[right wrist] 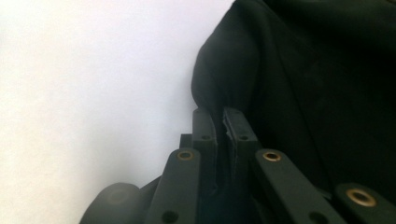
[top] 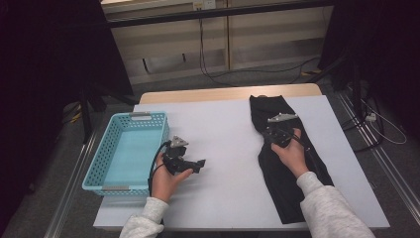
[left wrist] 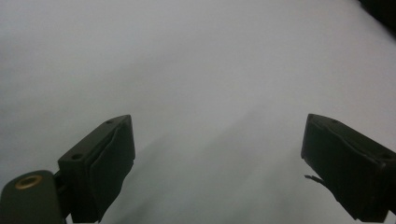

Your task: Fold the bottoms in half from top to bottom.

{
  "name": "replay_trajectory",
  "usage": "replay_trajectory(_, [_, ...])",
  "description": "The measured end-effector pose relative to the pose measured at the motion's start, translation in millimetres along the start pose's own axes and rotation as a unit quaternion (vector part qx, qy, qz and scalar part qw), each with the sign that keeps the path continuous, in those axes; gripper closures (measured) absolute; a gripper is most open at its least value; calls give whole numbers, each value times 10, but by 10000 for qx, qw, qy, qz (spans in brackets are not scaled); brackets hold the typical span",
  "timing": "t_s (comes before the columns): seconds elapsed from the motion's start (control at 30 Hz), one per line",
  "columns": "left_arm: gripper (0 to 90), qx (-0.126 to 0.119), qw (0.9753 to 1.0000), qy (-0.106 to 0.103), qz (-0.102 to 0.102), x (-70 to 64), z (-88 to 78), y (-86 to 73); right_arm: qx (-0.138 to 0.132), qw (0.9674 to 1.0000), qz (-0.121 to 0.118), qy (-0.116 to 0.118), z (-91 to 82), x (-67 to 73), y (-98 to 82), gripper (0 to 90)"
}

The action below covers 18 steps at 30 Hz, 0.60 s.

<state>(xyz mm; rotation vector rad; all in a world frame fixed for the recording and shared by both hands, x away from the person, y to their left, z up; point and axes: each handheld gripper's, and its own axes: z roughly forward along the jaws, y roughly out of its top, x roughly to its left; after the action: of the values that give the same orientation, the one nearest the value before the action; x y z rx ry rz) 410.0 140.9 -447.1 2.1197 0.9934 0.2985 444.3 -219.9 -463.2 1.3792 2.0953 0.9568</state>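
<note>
Right gripper (right wrist: 223, 116) fingers clamped on soft black cloth (right wrist: 317, 84) fold; left gripper (left wrist: 219, 163) fingers apart.

The white table (top: 223, 144) between the blue basket (top: 126, 151) and the black garment (top: 285, 158) is free (a wide passage); the basket walls block the left side.

Light blue perforated basket (top: 99, 166) sits at my left on the white table (top: 223, 129), empty inside, its long side along the table's left edge. Beyond the table's far edge, black cables (top: 208, 69) trail over the grey floor (dim back there).
</note>
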Motion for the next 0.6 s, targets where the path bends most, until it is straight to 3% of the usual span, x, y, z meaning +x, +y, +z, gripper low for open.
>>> replay_trajectory(0.27, [97,-9,10000,5,-5,-3,5,-3,7,9993,-302,214,-37,127,23,849])
replay_trajectory(0.6, [97,-34,10000,1,-26,9,8,0,-7,9965,-527,649,-52,305,33,849])
